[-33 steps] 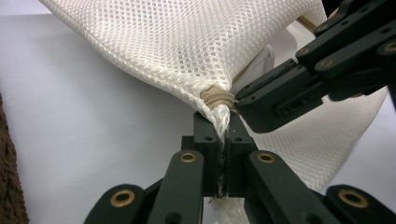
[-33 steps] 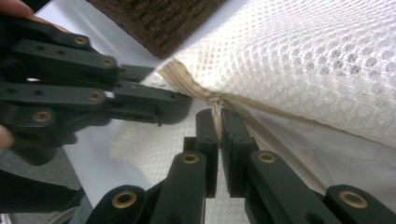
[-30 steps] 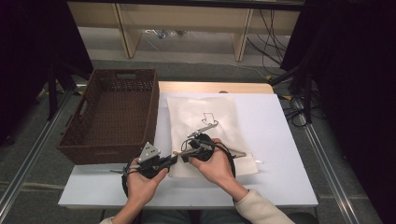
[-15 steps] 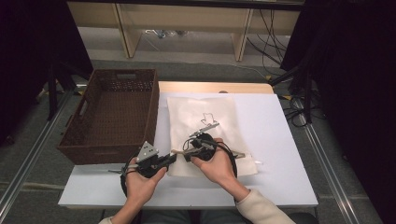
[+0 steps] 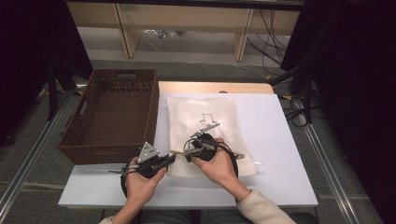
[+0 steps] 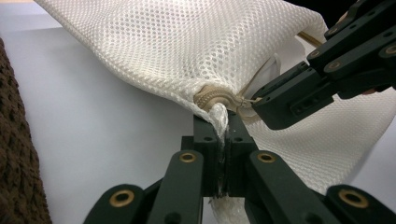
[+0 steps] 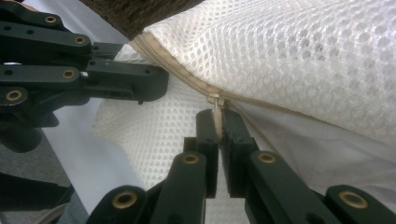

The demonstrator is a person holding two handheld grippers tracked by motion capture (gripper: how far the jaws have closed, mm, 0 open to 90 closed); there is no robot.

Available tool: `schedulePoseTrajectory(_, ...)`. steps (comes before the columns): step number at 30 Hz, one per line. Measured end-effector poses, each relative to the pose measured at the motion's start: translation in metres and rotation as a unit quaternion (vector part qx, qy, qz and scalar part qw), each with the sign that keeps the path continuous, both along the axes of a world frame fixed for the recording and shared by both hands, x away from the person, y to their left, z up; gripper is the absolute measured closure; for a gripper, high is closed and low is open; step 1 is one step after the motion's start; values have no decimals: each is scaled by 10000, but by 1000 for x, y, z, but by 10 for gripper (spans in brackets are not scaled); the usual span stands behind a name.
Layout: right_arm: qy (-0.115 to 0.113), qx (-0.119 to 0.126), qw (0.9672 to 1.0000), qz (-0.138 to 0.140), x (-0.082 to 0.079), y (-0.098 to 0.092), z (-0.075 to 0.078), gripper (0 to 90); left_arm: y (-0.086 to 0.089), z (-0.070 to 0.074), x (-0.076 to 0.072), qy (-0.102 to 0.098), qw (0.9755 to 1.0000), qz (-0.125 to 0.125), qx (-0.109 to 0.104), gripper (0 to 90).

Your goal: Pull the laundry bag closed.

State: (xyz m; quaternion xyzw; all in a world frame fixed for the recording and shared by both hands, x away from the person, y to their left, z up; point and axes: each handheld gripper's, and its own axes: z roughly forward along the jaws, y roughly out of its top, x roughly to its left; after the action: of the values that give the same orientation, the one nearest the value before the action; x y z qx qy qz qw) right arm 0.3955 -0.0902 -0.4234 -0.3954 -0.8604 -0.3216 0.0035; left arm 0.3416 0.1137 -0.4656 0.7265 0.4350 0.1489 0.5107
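A person at a white table [image 5: 280, 140] works a white mesh bag [image 5: 205, 116] with a gripper in each hand. The bag lies flat on the table, just to the 3 o'clock side of a brown wicker basket [image 5: 112, 116], its near edge lifted where the two grippers meet at the bag's 7 o'clock corner.

The left gripper [image 5: 170, 158] comes in from 8 o'clock. In the left gripper view its jaws are pressed together on the bag's corner [image 6: 219, 122], a fold of mesh pinched between them just below the end of the beige zip [image 6: 212, 98]. The right gripper [image 6: 268, 100] shows there at 3 o'clock, its tip touching the zip end.

The right gripper [image 5: 189, 156] reaches from 4 o'clock, its hand [image 5: 217, 163] resting over the bag's near edge. In the right gripper view [image 7: 218, 123] its jaws are closed on the zip pull [image 7: 216, 112], a thin beige tab that hangs from the slider on the zip [image 7: 159, 58]. The zip runs from 11 o'clock down to the jaws, then on toward 3 o'clock. The left gripper [image 7: 154, 86] lies at 9 o'clock, near the zip, with the basket's edge [image 7: 140, 14] at 12 o'clock.

From the high view, a faint arrow print [image 5: 208, 122] marks the bag's middle, at 12 o'clock from the right gripper.
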Motion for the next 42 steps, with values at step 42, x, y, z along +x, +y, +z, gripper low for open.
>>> schedulePoseTrajectory(42, -8, -171, 9998, -28, 2, -8, -1, 879, 2, -3, 0, 13, 9999, 74, 119, 864)
